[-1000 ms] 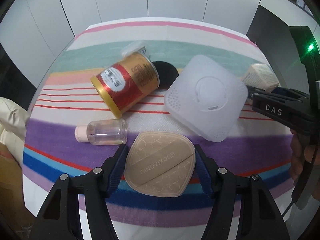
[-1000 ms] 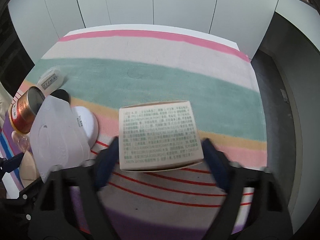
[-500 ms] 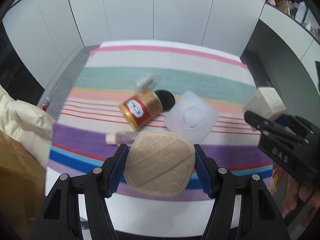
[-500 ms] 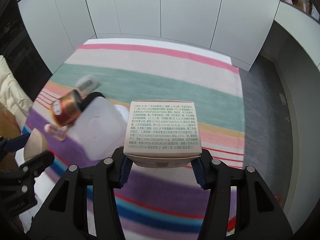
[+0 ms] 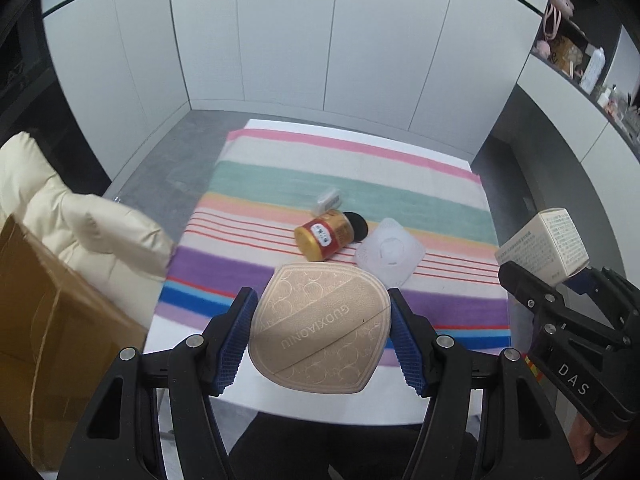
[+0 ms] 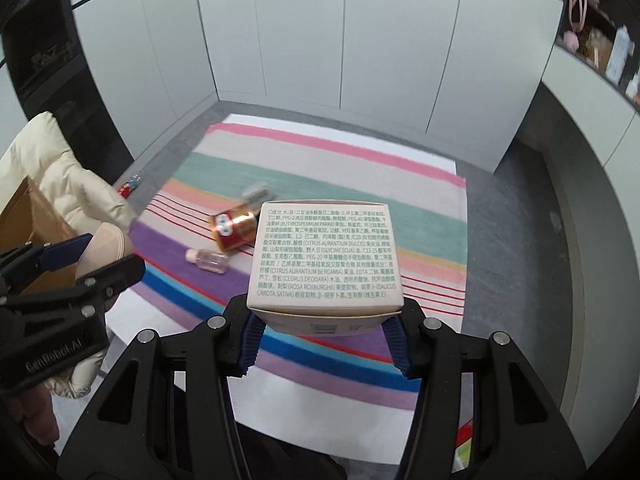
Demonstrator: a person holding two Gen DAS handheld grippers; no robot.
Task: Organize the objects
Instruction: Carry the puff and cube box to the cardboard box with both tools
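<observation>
- Left gripper (image 5: 320,334): jaws closed on the tan powder puff (image 5: 320,326), blue pads pressing its left and right edges; the puff bears an embossed circle pattern and a lettered band, and is held clear above the table.
- Right gripper (image 6: 323,334): jaws clamped on the cream carton (image 6: 325,258), gripped at its lower edge; the printed ingredient panel faces the camera. In the left wrist view the same carton (image 5: 554,240) appears at 3 o'clock, projecting from the black gripper body.
- In the right wrist view the left gripper (image 6: 86,258) lies at 9 o'clock, the puff (image 6: 106,246) visible between its fingers.
- Striped cloth (image 5: 280,168): spread on the white table (image 5: 320,404), below both tools, with pink, green, peach, purple and blue bands.
- Red-and-gold can (image 5: 326,234): lying on its side near the cloth's centre, at 12 o'clock from the puff.
- Black disc (image 5: 357,225): just beside the can at its 3 o'clock.
- White rounded-square case (image 5: 388,250): near the can, at 4 o'clock from it.
- Small clear packet (image 5: 328,200): just beyond the can, at its 12 o'clock.
- Small pink bottle (image 6: 207,260): on its side on the purple band, at 7 o'clock from the can (image 6: 236,230); hidden behind the puff in the left wrist view.
- Cream padded jacket (image 5: 76,216) and cardboard box (image 5: 48,344): at 9 o'clock, off the table's left edge.
</observation>
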